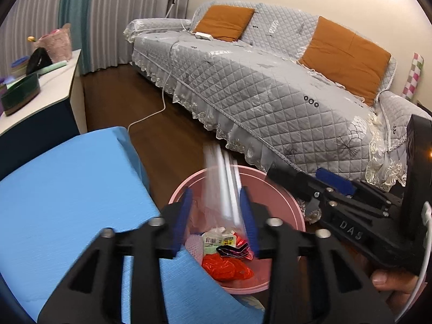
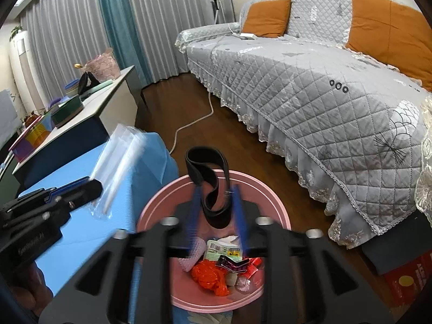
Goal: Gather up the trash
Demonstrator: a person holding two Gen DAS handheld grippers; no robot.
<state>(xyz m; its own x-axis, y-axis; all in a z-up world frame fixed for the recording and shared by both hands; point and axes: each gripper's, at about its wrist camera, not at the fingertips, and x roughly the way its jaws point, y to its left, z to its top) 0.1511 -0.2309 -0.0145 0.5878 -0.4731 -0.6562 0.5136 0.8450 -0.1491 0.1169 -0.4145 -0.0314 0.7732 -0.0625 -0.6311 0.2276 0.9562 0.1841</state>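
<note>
The left tool (image 1: 216, 216) is gripping a clear plastic bag (image 1: 224, 186) above the pink bin (image 1: 294, 205), which is sitting on the floor between the blue-covered counter (image 1: 70, 189) on the left and the sofa (image 1: 270, 94) on the right. The right tool (image 2: 216, 216) is pinching a black strap (image 2: 210, 186) over the same bin, where wrappers (image 2: 224, 253) and an orange bag (image 2: 208, 275) are lying.

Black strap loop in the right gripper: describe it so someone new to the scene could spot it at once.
Start at the grey quilted sofa; on the floor in front of it stands a pink bin with trash inside. Over the bin's far rim, the right gripper holds a black strap loop. Unlike the clear plastic bag in the left gripper, it is a dark, opaque, folded band.
</note>
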